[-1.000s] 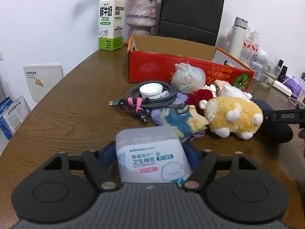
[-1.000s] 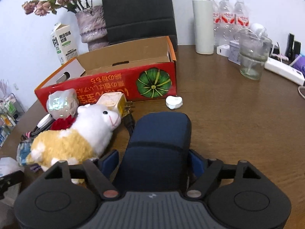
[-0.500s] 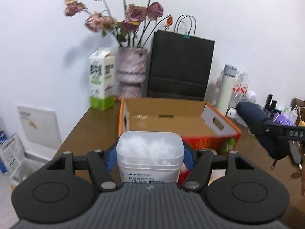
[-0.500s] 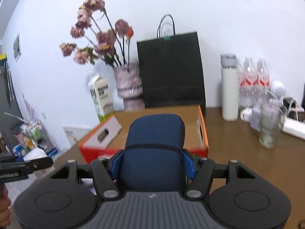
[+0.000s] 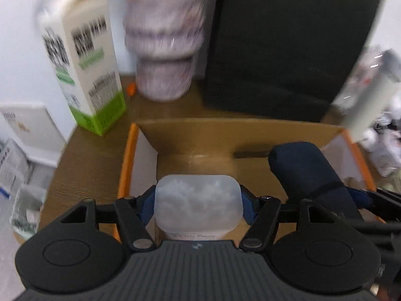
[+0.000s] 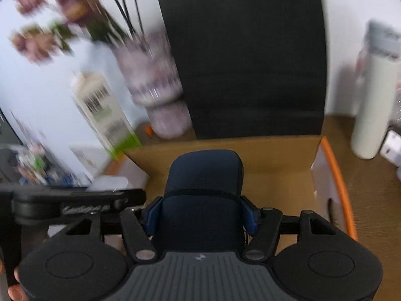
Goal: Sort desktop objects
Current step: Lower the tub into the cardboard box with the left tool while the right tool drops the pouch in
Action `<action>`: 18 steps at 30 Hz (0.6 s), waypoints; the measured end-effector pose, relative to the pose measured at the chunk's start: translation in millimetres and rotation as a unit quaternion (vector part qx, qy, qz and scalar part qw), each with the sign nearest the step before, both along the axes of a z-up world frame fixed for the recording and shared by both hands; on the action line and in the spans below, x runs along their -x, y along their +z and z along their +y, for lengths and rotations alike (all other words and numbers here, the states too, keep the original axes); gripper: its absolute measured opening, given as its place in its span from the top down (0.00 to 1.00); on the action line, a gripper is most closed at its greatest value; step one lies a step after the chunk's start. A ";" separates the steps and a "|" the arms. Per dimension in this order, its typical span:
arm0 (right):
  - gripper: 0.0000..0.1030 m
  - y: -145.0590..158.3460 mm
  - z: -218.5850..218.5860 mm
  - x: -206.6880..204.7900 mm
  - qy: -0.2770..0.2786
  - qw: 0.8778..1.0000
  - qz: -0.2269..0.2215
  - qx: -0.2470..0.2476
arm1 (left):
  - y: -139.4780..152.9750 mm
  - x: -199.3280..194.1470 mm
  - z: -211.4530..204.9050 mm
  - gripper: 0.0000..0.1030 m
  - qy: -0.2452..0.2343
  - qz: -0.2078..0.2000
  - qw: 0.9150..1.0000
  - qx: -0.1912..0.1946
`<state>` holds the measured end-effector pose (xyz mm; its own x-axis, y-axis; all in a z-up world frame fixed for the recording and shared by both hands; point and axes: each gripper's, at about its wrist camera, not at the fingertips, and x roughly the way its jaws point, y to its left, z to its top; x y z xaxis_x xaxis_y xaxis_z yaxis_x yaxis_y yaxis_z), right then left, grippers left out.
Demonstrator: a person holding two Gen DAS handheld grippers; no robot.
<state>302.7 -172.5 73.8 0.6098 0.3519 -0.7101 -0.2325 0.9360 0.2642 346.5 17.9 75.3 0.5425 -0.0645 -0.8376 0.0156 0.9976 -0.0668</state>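
My left gripper (image 5: 198, 207) is shut on a translucent cotton swab box (image 5: 198, 203) and holds it over the left end of the open cardboard box (image 5: 200, 138). My right gripper (image 6: 201, 215) is shut on a dark blue case (image 6: 204, 188) and holds it over the same cardboard box (image 6: 275, 155). The dark blue case also shows in the left wrist view (image 5: 305, 173), to the right of the swab box. The left gripper shows at the left of the right wrist view (image 6: 75, 200).
Behind the box stand a milk carton (image 5: 82, 62), a pinkish vase (image 5: 163, 37) with dried flowers, a black paper bag (image 5: 288, 42) and a white flask (image 6: 373, 100). The brown table (image 5: 82, 165) runs to the left of the box. Both views are blurred.
Both grippers have lifted their objects off the table and moved forward. They now tilt down over the open cardboard box, closer to the vase and bag.
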 end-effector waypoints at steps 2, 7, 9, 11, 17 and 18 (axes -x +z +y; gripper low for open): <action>0.40 -16.8 5.6 -17.7 0.000 0.999 0.022 0.023 | -14.8 -12.7 -1.3 0.35 -0.002 0.001 1.000 -0.018; 0.39 -49.6 8.7 -43.4 -0.001 0.997 0.075 0.030 | -24.7 -23.1 -0.4 0.15 -0.017 0.004 1.000 0.015; 0.39 -54.7 15.3 -50.4 0.003 0.996 0.081 0.042 | -20.7 -23.2 -3.1 0.12 -0.033 -0.010 0.999 0.013; 0.37 -58.2 22.6 -58.4 0.008 0.994 0.098 0.049 | -13.3 -19.2 -2.5 0.11 -0.034 -0.013 0.999 0.014; 0.37 -40.4 30.6 -56.0 0.020 0.996 0.088 0.020 | 22.5 -1.1 13.7 0.03 -0.024 -0.045 0.999 0.021; 0.34 -32.6 25.0 -51.8 0.017 0.997 0.080 0.005 | 29.9 4.5 17.9 0.02 -0.018 -0.052 0.998 0.022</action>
